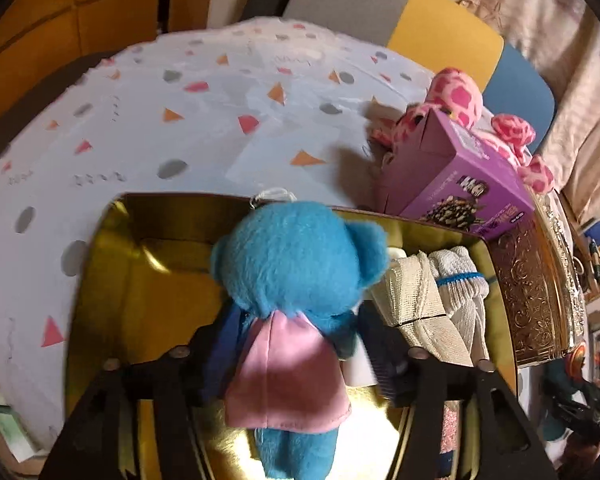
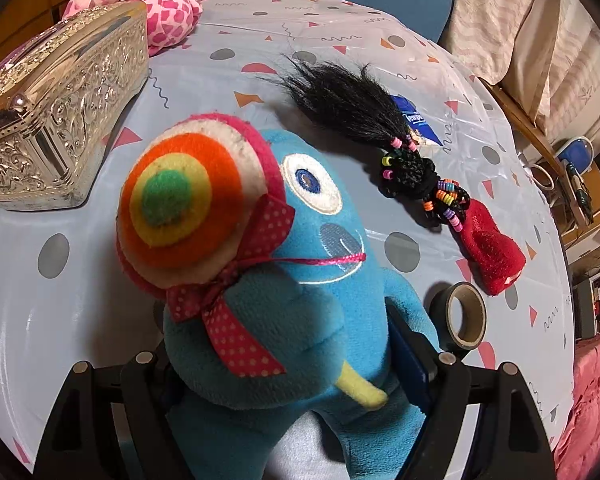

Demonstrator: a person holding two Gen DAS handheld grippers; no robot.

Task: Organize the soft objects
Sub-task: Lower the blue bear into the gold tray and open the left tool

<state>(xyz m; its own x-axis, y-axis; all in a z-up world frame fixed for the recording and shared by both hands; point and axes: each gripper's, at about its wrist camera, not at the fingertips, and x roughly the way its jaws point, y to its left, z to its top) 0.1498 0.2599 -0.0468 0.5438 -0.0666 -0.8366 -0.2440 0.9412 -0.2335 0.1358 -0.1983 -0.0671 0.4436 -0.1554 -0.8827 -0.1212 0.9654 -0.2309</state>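
In the left wrist view my left gripper (image 1: 296,344) is shut on a small blue teddy bear (image 1: 300,256) with a pink cape, held over the open gold tin (image 1: 112,280). Rolled white socks (image 1: 432,292) lie in the tin's right side. In the right wrist view my right gripper (image 2: 292,352) is shut on a blue plush monster (image 2: 312,264) with a rainbow lollipop and a polka-dot bow, above the table. A black braided hair piece with beads (image 2: 380,136) and a red sock (image 2: 488,248) lie on the tablecloth.
A purple box (image 1: 456,176) and a pink spotted plush (image 1: 456,96) sit behind the tin. The ornate tin lid (image 2: 60,120) stands at left in the right wrist view. A tape roll (image 2: 464,316) and a blue tissue pack (image 2: 416,120) lie on the patterned tablecloth (image 2: 340,40).
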